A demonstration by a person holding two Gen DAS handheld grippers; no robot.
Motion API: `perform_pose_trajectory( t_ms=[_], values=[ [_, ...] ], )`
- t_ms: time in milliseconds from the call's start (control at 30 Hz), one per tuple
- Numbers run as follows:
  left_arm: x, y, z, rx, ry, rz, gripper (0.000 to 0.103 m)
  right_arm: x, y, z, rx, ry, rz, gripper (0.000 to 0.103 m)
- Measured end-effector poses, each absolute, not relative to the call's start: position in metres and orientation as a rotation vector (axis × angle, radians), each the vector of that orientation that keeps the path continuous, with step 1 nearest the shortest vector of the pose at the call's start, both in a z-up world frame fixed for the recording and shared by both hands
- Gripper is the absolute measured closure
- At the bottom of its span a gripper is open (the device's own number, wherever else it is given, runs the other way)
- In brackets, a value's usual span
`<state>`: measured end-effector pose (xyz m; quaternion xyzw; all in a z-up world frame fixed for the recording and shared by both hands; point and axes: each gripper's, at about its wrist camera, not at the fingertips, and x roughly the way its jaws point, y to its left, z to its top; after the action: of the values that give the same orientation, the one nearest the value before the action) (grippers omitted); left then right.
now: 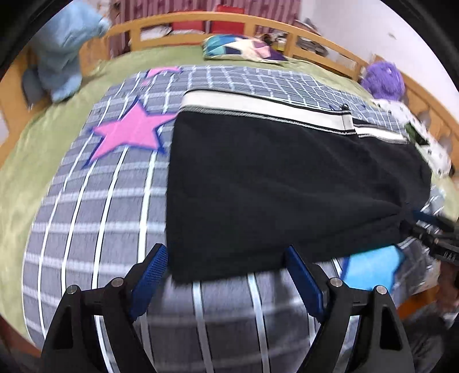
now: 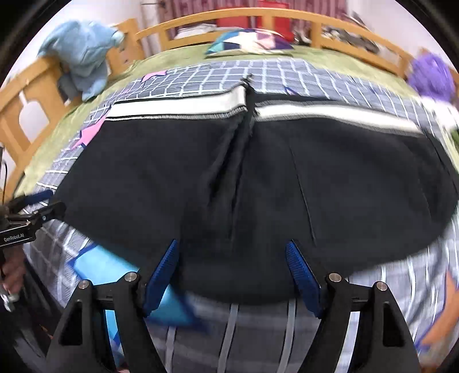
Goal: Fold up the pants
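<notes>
Black pants (image 1: 272,183) with a white side stripe (image 1: 258,106) lie flat on a grey checked blanket (image 1: 94,218) on a bed. In the right wrist view the pants (image 2: 258,186) lie folded, legs side by side, with the stripe (image 2: 183,107) along the far edge. My left gripper (image 1: 226,266) is open, its blue pads either side of the pants' near left corner. My right gripper (image 2: 232,264) is open over the pants' near edge. The right gripper also shows in the left wrist view (image 1: 430,232), and the left gripper in the right wrist view (image 2: 31,221).
A pink star (image 1: 129,132) and a light blue patch (image 1: 373,266) mark the blanket. A blue plush (image 1: 66,51), a patterned pillow (image 1: 243,47) and a purple plush (image 1: 384,77) lie along the wooden bed rail (image 1: 229,20). Green sheet (image 1: 34,149) surrounds the blanket.
</notes>
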<state>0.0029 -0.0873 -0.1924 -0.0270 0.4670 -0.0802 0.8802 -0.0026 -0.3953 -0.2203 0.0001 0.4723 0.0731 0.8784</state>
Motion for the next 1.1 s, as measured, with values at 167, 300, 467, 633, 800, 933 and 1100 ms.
perform_pose_trajectory(
  t_ms=[167,300,467,633,800,933,1100],
  values=[
    [-0.020,-0.059,-0.168,-0.197,0.942,-0.140,0.031,-0.037,-0.394,-0.194,0.008,0.904,0.059,0.027],
    [-0.036,-0.039,-0.136,-0.250,0.885,-0.124,0.034,-0.050,-0.386,-0.155,0.070,0.821,0.030,0.042],
    [-0.045,-0.027,-0.091,-0.281,0.807,-0.125,0.034,-0.050,-0.369,-0.117,0.074,0.719,0.004,0.043],
    [-0.044,-0.036,-0.065,-0.271,0.757,-0.163,0.034,-0.055,-0.356,-0.095,0.051,0.660,0.047,0.043],
    [-0.042,-0.044,-0.075,-0.264,0.738,-0.166,0.034,-0.038,-0.351,-0.106,0.069,0.717,0.094,0.043],
    [-0.029,-0.043,-0.105,-0.280,0.803,-0.155,0.034,-0.032,-0.353,-0.105,0.091,0.696,0.105,0.044],
    [-0.008,-0.022,-0.162,-0.465,0.871,-0.212,0.034,-0.030,-0.368,-0.108,0.100,0.684,0.071,0.044]
  ],
)
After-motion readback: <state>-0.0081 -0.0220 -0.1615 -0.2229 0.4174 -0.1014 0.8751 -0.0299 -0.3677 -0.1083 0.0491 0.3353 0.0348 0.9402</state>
